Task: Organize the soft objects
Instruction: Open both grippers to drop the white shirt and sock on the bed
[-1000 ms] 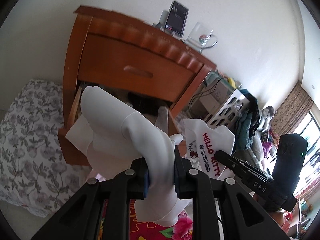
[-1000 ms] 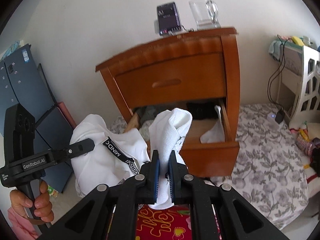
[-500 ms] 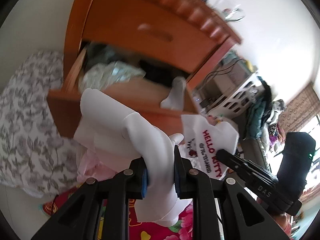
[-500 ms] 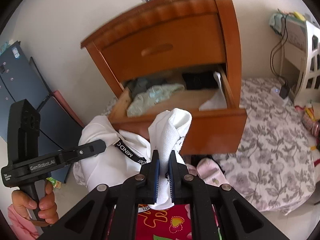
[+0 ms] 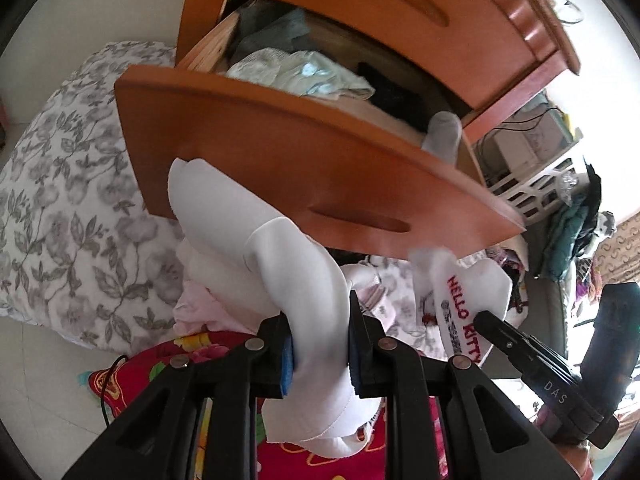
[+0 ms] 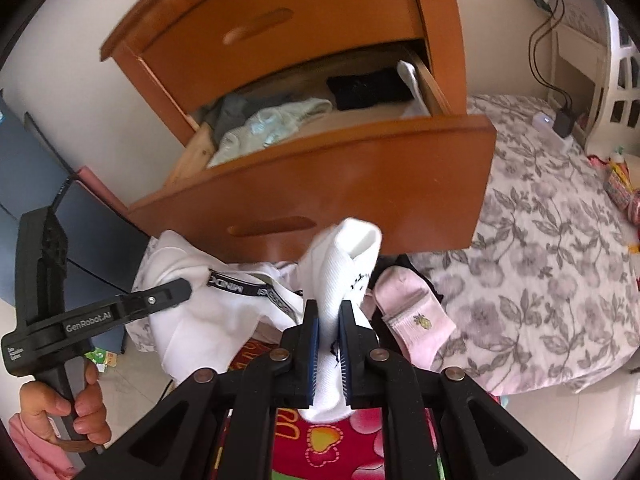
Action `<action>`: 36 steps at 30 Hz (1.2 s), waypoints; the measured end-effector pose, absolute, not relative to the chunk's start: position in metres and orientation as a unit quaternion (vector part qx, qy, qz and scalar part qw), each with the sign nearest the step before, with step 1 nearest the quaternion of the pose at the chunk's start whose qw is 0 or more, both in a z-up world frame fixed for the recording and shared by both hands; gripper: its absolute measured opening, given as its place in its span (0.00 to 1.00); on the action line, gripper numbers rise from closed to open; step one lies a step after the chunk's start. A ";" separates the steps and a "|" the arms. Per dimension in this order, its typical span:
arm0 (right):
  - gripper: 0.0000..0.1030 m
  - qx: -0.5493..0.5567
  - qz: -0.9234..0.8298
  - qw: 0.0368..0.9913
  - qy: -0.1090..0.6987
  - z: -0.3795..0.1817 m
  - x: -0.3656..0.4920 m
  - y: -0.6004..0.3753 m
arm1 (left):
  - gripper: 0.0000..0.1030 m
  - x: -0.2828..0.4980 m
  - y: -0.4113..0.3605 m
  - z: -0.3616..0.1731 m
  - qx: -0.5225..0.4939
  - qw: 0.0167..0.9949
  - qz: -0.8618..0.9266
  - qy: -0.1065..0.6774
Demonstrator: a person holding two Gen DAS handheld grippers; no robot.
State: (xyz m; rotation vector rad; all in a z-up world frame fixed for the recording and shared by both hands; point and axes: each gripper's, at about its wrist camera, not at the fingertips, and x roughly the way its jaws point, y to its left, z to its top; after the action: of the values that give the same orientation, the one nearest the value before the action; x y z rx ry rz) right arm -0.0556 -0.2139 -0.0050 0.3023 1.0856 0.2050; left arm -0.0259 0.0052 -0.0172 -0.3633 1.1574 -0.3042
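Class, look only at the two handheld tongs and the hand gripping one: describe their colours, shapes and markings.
Both tongs are matte black plastic with angular, triangular-cutout frames, silver rivets and blue pads on the inner finger faces. The left tongs show white "GenRobot.AI" lettering on a side arm in the right wrist view. The right tongs carry "DAS" lettering in the left wrist view. The bare left hand shows a pink sleeve. No cables visible on either.

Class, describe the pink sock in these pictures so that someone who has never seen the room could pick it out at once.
Start at the wooden nightstand with its lower drawer pulled open. On the grey floral bedding below the drawer front, just right of the right gripper, lies the pink sock. It is the only pale pink one, with a small yellow pineapple on its cuff.
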 end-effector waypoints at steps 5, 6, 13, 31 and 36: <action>0.10 0.146 0.093 0.837 0.519 -0.012 -0.052 -0.217 | 0.21 -0.021 0.006 -0.027 -0.167 0.807 -0.134 0.551; 0.10 0.146 0.092 0.836 0.521 -0.014 -0.051 -0.217 | 0.21 -0.020 0.005 -0.029 -0.166 0.806 -0.132 0.552; 0.11 0.147 0.089 0.830 0.531 -0.024 -0.043 -0.217 | 0.24 -0.012 0.000 -0.042 -0.157 0.799 -0.125 0.566; 0.11 0.138 0.069 0.816 0.557 -0.044 -0.028 -0.221 | 0.63 0.002 -0.003 -0.060 -0.131 0.791 -0.096 0.591; 0.13 0.135 0.062 0.812 0.564 -0.049 -0.026 -0.222 | 0.69 0.004 -0.003 -0.059 -0.125 0.789 -0.090 0.595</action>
State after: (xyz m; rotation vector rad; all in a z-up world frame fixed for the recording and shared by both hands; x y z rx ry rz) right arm -0.0264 -0.2216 -0.0494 0.2873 1.2042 0.1317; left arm 0.0037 -0.0029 -0.0590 -0.2703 1.2819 -0.1948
